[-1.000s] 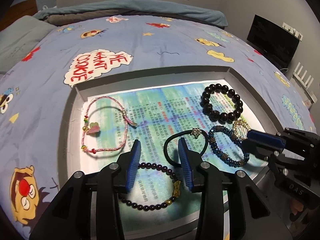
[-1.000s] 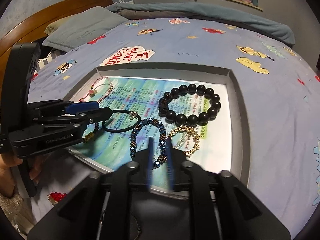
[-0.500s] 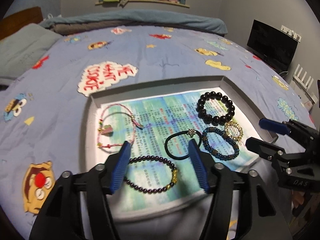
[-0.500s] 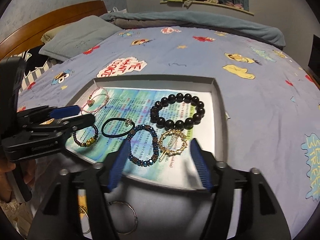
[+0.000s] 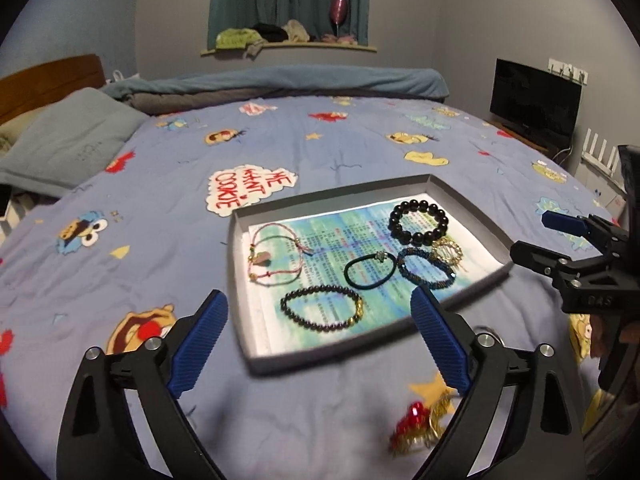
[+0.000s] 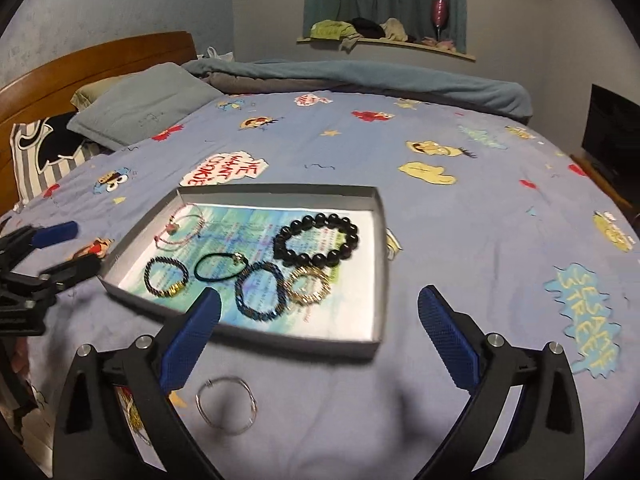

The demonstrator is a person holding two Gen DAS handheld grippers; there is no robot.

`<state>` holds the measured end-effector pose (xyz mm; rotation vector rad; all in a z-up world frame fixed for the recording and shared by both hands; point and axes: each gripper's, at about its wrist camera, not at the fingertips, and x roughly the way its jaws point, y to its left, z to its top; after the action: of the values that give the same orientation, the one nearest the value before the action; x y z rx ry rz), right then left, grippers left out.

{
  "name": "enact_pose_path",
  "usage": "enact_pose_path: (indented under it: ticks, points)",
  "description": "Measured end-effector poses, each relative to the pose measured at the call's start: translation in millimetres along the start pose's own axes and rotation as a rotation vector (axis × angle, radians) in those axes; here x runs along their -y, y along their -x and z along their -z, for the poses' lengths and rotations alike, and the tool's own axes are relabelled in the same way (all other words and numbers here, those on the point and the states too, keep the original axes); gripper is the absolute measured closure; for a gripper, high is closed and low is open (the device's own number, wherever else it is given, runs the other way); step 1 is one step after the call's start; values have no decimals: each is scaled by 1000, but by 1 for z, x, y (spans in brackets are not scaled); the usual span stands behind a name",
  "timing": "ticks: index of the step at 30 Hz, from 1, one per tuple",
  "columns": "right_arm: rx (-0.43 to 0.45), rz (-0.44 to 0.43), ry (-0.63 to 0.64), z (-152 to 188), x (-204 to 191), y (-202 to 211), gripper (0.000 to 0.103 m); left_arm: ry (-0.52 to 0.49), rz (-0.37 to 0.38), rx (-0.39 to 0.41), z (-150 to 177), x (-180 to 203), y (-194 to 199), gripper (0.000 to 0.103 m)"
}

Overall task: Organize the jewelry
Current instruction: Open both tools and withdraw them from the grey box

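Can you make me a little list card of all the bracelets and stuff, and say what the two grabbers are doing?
place: bed with a blue cartoon bedspread
tray: grey, shallow, printed paper inside
in tray: black bead bracelet, gold bracelet, blue bead bracelet, black hair tie, dark bead bracelet, pink string bracelet
outside tray: silver ring bangle; red and gold piece, blurred
left gripper: jaws have just been opening, nothing between them
right gripper: jaws have just been opening, nothing between them
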<state>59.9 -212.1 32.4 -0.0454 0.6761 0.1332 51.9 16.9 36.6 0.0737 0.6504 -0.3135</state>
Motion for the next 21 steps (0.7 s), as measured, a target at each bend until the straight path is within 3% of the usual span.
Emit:
enact_pose_path:
  ticks: [4,12,21]
  points:
    - [50,-5,21,14,2,15,6,13,19,0,16,-2,13,8]
    - [54,-2,44,47,-1,31,6,-15,9,-4,57,3,25,8]
    - [-2,-46,79,73,-15,28,6,-23,27,-49,93,17,20,8]
